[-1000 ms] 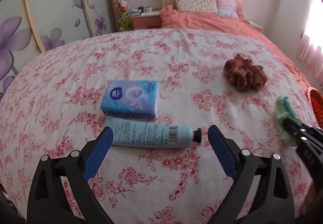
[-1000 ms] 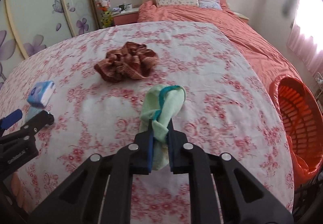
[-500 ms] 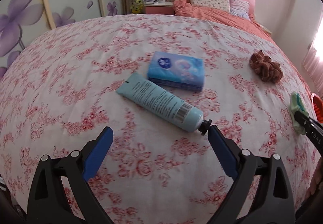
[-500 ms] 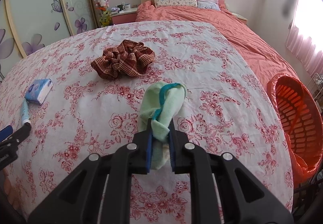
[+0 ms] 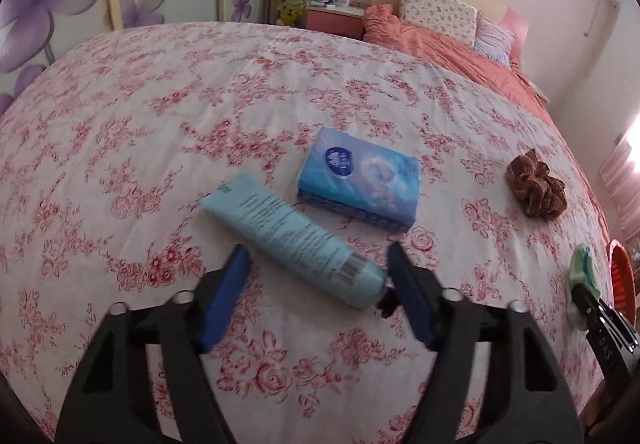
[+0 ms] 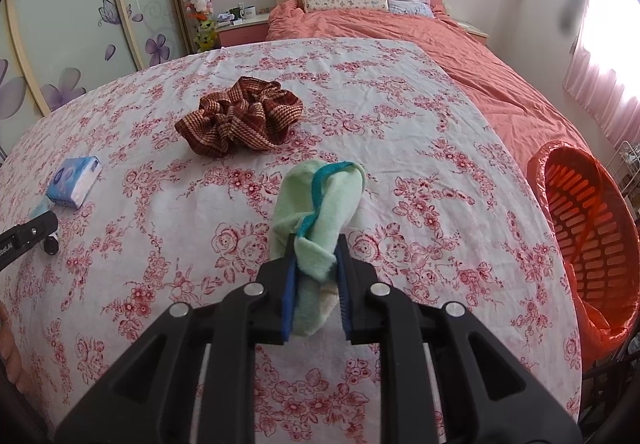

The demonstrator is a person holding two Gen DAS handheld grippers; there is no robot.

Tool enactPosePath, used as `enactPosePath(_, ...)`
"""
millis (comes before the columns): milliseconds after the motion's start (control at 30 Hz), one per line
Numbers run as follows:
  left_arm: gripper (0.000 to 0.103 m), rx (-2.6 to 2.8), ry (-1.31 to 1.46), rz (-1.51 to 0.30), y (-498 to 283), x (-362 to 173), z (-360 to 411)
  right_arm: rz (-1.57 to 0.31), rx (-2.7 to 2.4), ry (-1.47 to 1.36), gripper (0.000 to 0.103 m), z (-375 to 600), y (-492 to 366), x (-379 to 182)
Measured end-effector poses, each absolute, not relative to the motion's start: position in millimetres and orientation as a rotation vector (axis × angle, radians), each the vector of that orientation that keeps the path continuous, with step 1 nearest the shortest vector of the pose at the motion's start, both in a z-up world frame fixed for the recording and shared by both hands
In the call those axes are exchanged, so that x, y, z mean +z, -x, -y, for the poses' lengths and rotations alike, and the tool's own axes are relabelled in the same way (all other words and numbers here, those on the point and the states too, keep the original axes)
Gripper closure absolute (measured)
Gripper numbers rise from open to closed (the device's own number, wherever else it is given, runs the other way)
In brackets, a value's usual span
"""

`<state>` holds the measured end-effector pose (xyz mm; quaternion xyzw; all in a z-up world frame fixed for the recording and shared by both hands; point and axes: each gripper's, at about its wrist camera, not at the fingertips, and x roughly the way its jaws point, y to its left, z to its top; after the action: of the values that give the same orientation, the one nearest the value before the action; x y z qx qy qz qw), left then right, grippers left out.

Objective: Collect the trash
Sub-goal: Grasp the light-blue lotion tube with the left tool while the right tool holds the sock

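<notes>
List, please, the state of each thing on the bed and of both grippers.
left gripper: jaws closing around tube, not yet gripping
tube: lying flat, capped
tissue pack: lying flat
scrunchie: lying loose
right gripper: jaws opening, cloth between them
green cloth: bunched, pinched
orange basket: tilted beside bed

One tube (image 5: 294, 240), tissue pack (image 5: 360, 177), scrunchie (image 6: 240, 117), cloth (image 6: 316, 211), basket (image 6: 592, 219).

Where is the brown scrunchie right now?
The brown scrunchie lies on the flowery bedspread, ahead of the green cloth in the right gripper; the blue tissue pack is far to its left.
</notes>
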<state>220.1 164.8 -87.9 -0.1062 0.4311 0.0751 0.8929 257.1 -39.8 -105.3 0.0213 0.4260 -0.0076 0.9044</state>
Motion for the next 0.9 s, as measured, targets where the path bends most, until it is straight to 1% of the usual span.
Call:
enactPosePath(100,0.054,0.119,0.187,-0.895,-220.7,-88.3,-155.6,-0.880,-0.016,-0.044,0.084,39.8,-257.1,-105.3)
enactPosePath(200,0.058,0.092,0.153,-0.889,-221.9,-89.1,-146.3,-0.880,-0.016,-0.043,0.084,39.9,-257.0,-105.2)
enactPosePath(333,0.060,0.017,0.123,-0.873,-227.0,-89.8,-134.5,-0.880,-0.018,-0.041,0.084,39.9,-256.9,-105.3)
enactPosePath(400,0.064,-0.048,0.097,-0.869,-228.6,-89.9,-126.1,-0.880,-0.017,-0.043,0.084,39.9,-256.7,-105.3)
enactPosePath(500,0.065,-0.093,0.081,-0.871,-223.5,-90.0,-123.5,-0.880,-0.017,-0.045,0.083,39.9,-256.7,-105.2)
enactPosePath(733,0.065,-0.008,0.135,-0.879,-221.4,-89.5,-143.8,-0.881,-0.020,-0.051,0.079,43.3,-257.2,-105.8)
enactPosePath(900,0.064,0.033,0.105,-0.871,-221.6,-91.4,-140.7,-0.882,-0.018,-0.070,0.078,47.1,-257.0,-106.3)
